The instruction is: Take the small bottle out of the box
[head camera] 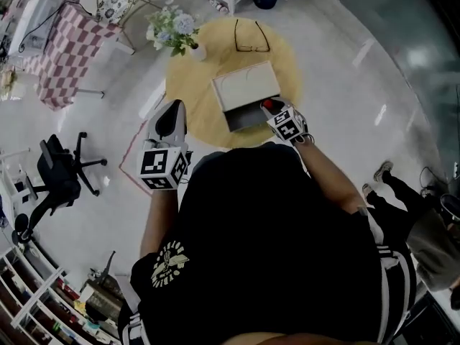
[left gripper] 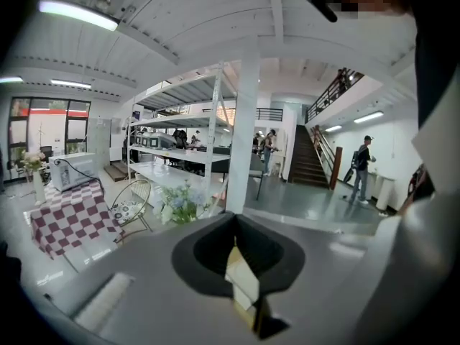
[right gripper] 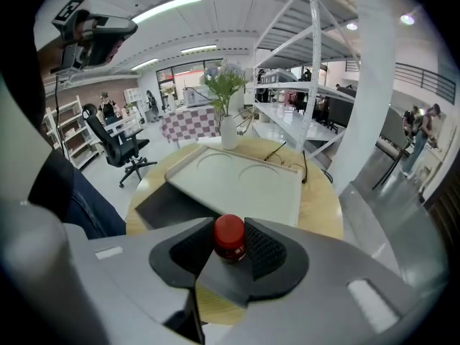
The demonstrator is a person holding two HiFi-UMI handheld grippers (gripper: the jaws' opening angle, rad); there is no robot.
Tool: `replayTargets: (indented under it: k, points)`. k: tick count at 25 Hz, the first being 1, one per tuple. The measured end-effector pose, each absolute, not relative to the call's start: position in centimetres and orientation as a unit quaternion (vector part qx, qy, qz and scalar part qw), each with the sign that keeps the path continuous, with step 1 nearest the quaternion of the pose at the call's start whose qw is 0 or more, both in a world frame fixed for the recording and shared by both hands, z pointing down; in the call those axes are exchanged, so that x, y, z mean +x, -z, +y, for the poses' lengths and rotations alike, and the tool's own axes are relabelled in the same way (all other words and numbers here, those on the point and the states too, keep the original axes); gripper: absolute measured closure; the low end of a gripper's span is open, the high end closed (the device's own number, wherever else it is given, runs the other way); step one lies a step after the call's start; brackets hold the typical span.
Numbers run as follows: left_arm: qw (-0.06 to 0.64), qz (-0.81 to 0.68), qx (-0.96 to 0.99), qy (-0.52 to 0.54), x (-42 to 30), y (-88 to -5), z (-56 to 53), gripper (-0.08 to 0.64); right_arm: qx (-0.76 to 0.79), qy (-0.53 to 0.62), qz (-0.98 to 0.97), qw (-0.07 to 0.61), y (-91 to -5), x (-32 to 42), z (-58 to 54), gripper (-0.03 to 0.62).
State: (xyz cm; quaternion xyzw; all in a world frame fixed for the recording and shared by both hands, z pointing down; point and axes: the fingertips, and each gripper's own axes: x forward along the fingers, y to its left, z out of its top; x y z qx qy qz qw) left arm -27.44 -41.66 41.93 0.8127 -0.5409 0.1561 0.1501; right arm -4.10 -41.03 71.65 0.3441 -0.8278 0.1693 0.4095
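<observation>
A small bottle with a red cap (right gripper: pixel 230 236) sits upright between the pads of my right gripper (right gripper: pixel 230 230), which is shut on it. In the head view the red cap (head camera: pixel 267 106) shows at that gripper (head camera: pixel 270 111), over the right end of the box's dark open drawer (head camera: pixel 244 118). The box's white lid (head camera: pixel 246 85) lies on the round yellow table (head camera: pixel 194 113); in the right gripper view the lid (right gripper: pixel 241 182) and drawer (right gripper: pixel 169 207) lie just beyond the bottle. My left gripper (head camera: pixel 172 106) is held up at the table's left edge, its jaws (left gripper: pixel 233 221) together with nothing in them.
A vase of flowers (head camera: pixel 176 33) and a pair of glasses (head camera: pixel 251 38) are at the far side of the table. A black office chair (head camera: pixel 61 171) and a checkered table (head camera: pixel 68 52) stand to the left. Another person's legs (head camera: pixel 399 192) are at the right.
</observation>
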Motion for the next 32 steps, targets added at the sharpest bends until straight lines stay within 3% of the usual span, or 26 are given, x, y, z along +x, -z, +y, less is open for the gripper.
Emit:
replayTargets:
  k: [8,10,13,16,18,32]
  points:
    - [0.132,-0.493,0.845,-0.159,-25.1,-41.1,-43.4,0.56,0.388,-0.133,-0.833,0.372,-65.2,-3.2,-41.4,0.431]
    - [0.129,-0.491,0.848,-0.152,-24.3,-40.2,-43.7,0.56,0.417,-0.113,-0.843,0.322,-59.1,-2.8,-42.6,0.433]
    - [0.106,-0.486,0.857,-0.134,-22.1,-38.0,-43.7,0.56,0.453,-0.065,-0.867,0.198,-47.1,-2.7,-44.1,0.584]
    - [0.069,-0.494,0.86,-0.105,-19.9,-35.2,-43.6,0.56,0.446,-0.015,-0.89,0.096,-36.5,-2.3,-43.9,0.584]
    - [0.047,-0.505,0.858,-0.083,-18.5,-33.1,-43.5,0.56,0.45,0.011,-0.891,0.065,-32.0,-0.9,-43.7,0.584]
    - [0.041,-0.619,0.782,-0.068,-15.1,-32.7,-40.9,0.56,0.339,-0.003,-0.94,0.047,-31.5,1.7,-44.4,0.584]
